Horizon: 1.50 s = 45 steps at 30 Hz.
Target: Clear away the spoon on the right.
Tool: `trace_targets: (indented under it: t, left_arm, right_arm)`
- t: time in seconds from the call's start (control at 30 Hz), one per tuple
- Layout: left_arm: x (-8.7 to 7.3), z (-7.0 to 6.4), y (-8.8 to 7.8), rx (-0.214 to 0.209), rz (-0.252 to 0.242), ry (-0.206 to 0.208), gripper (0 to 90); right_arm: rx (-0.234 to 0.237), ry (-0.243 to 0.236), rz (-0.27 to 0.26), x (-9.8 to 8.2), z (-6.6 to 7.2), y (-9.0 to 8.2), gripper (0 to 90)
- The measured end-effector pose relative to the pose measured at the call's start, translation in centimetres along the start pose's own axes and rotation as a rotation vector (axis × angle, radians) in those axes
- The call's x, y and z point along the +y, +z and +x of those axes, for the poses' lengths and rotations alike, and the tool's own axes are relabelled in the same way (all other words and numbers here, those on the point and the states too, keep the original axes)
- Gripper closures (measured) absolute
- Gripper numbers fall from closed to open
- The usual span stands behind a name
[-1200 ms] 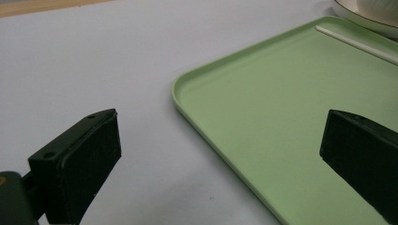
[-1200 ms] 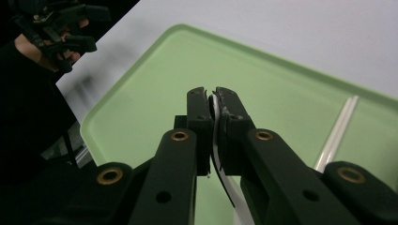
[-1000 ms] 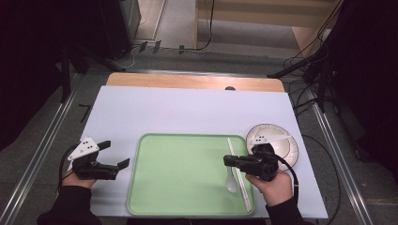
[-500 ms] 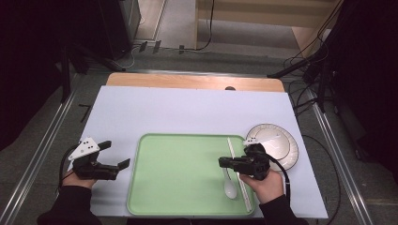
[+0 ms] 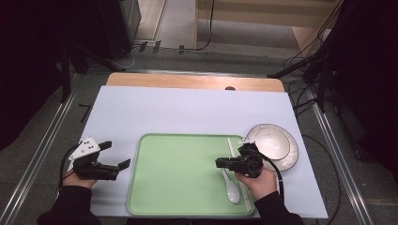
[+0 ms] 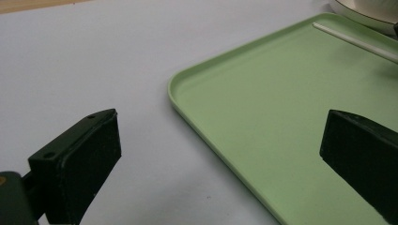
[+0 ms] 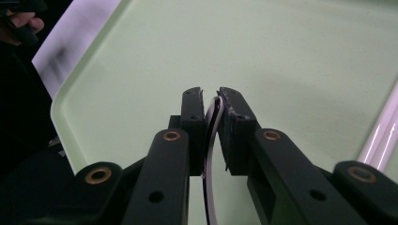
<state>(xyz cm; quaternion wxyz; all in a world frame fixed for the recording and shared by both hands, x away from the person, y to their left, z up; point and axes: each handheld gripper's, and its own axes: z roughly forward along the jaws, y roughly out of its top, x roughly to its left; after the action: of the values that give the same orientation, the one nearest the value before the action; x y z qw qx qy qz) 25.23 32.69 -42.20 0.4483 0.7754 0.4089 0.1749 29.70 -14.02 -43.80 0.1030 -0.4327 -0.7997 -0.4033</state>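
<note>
My right hand-held gripper (image 5: 219, 163) pinches the spoon (image 5: 229, 186) handle over the tray (image 5: 173, 187); my left hand-held gripper (image 5: 117, 155) gapes wide, empty, above the desk (image 5: 187, 112).

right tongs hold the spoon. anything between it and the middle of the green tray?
Nothing visible. The tray is bare left of the spoon; the chopsticks lie on its other side, along the right rim.

White spoon (image 5: 228, 184) on green tray (image 5: 178, 187), handle pinched in right tongs (image 5: 218, 163).
</note>
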Motion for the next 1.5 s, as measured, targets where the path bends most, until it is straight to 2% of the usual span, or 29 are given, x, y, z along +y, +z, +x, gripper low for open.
trace_targets:
  t: [0.37, 0.5, 0.63, 0.77, 0.9, 1.3, 1.37, 1.5]
  left_arm:
    - [0.0, -0.1, 0.0, -0.002, 0.003, 0.002, 0.0]
    - [0.0, -0.1, 0.1, -0.003, 0.002, 0.002, 0.0]
    - [0.0, -0.1, 0.1, -0.004, 0.001, 0.004, 0.0]
    - [0.0, -0.1, 0.1, -0.004, 0.001, 0.002, 0.0]
    - [0.0, -0.1, 0.1, -0.004, 0.001, 0.003, 0.0]
    - [0.0, -0.1, 0.1, -0.005, 0.002, 0.003, 0.0]
    - [0.0, -0.1, 0.1, -0.006, 0.001, 0.003, 0.0]
    - [0.0, 0.0, 0.1, -0.003, 0.004, 0.002, 0.0]
  right_arm:
    - [-0.040, 0.005, 0.024, -0.2, -0.9, 1.2, 78.3]
    - [-0.061, -0.029, 0.014, -0.3, -1.1, 1.8, 77.2]
    - [-0.065, -0.023, 0.025, -0.6, -1.5, 2.6, 76.1]
    - [-0.085, -0.047, 0.028, -0.8, -1.9, 3.0, 74.9]
    - [-0.071, -0.042, 0.015, -0.9, -2.2, 3.1, 74.6]
    - [-0.070, -0.057, -0.001, -0.8, -2.3, 2.9, 59.5]
    - [-0.070, -0.052, -0.002, -0.6, -2.2, 2.6, 57.1]
    - [-0.080, -0.075, -0.024, -0.1, -1.9, 1.9, 51.9]
